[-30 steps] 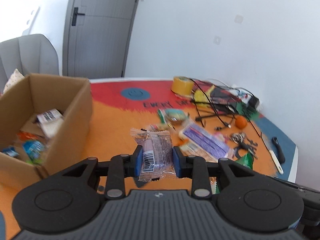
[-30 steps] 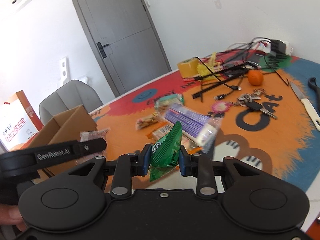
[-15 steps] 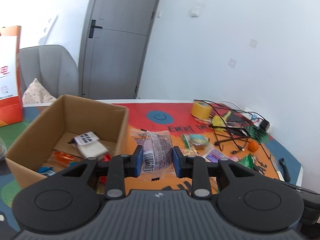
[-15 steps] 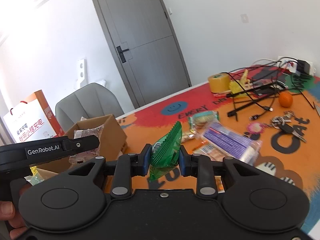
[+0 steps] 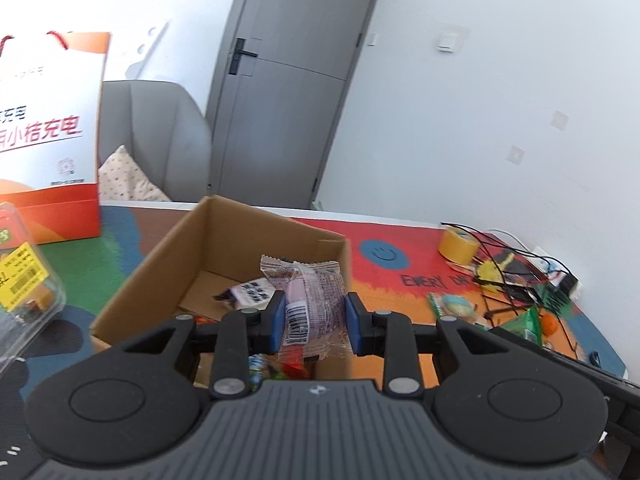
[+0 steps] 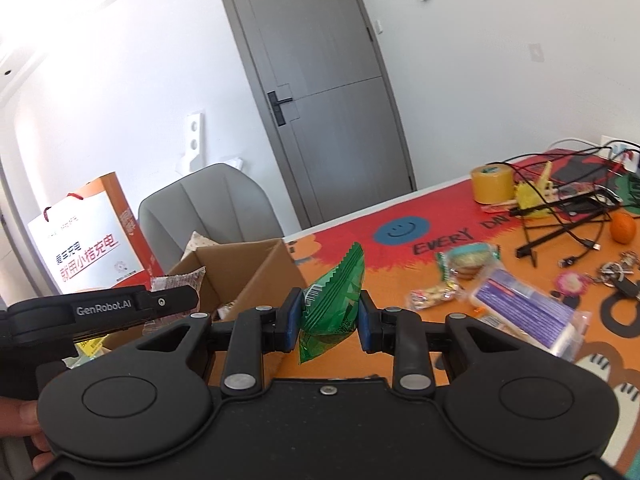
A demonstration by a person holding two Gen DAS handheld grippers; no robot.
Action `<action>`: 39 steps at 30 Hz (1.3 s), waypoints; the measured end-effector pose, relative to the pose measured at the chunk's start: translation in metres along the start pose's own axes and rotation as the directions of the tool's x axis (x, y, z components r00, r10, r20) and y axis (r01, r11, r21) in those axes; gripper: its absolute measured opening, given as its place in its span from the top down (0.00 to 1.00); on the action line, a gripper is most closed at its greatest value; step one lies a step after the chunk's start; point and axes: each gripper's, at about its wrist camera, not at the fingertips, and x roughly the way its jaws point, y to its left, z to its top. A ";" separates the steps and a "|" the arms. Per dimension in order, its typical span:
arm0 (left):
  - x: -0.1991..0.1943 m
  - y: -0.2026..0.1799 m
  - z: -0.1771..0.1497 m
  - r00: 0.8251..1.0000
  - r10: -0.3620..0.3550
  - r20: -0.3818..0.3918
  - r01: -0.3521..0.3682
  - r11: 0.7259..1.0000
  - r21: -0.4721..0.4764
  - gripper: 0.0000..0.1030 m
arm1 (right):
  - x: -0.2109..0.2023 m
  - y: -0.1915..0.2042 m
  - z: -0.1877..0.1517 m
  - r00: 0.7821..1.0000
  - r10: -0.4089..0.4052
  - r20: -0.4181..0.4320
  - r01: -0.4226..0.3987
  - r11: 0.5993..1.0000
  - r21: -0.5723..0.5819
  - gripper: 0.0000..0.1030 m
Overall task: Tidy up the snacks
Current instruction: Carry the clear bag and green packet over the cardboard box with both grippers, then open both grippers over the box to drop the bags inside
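Risk sits mostly with the release: the left gripper [image 5: 315, 322] has its blue-padded jaws clamped on a clear crinkly plastic snack packet with a pale pink bar inside [image 5: 308, 300], and that packet hangs above the near right corner of the open brown cardboard box [image 5: 224, 256] rather than over its middle. If the jaws part where they are, the light wrapper could catch on the right wall, slide down the outside and land on the orange-and-red printed table mat [image 5: 400, 292]. A film packet gripped only across its middle can also twist or slip as it is carried, so a quick sideways swing might shake it loose early. The right gripper [image 6: 329, 322] poses a second hazard: it is clenched on a green foil snack sachet with a zigzag top edge [image 6: 334, 300] and rides close beside the left one, low at that view's left edge, so if both go for the box together the two tools may knock each other or nudge the box. The sachet looks to be just short of the box's right wall, over the mat and not yet above the opening. In pose, the left gripper is held level and pointing forward over the box, with snacks already lying on the box floor beneath it; the right gripper is likewise level, aimed past the box corner toward the grey door [image 6: 320, 92], with loose packets, a roll of yellow tape [image 6: 491, 185] and tangled black cables [image 6: 560, 224] well apart to its right.
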 end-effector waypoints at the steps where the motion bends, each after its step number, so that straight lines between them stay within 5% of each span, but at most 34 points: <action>1: 0.000 0.004 0.001 1.000 0.005 0.002 -0.005 1.000 -0.005 0.71 | 0.002 0.003 0.001 1.000 0.004 0.000 -0.004 1.000 -0.003 0.72; 8: 0.000 0.028 0.007 0.999 0.035 -0.013 -0.036 0.998 -0.056 0.69 | 0.015 0.024 0.006 1.000 0.025 -0.007 -0.025 0.999 -0.027 0.72; 12: -0.007 0.041 0.009 0.997 0.078 -0.003 -0.078 0.993 -0.089 0.53 | 0.021 0.039 0.009 0.999 0.043 -0.009 -0.043 0.998 -0.047 0.72; 26: -0.034 0.066 0.007 0.997 0.080 0.005 -0.079 0.989 -0.125 0.34 | 0.042 0.084 0.013 0.992 0.123 -0.007 -0.123 0.989 -0.076 0.72; 31: -0.035 0.069 0.006 0.995 0.097 -0.008 -0.098 0.986 -0.134 0.26 | 0.040 0.084 0.012 0.992 0.124 0.001 -0.124 0.990 -0.069 0.53; 39: -0.028 0.051 -0.001 0.991 0.131 -0.025 -0.133 0.986 -0.101 0.09 | 0.027 0.052 0.007 0.998 0.063 -0.023 -0.063 0.998 -0.006 0.49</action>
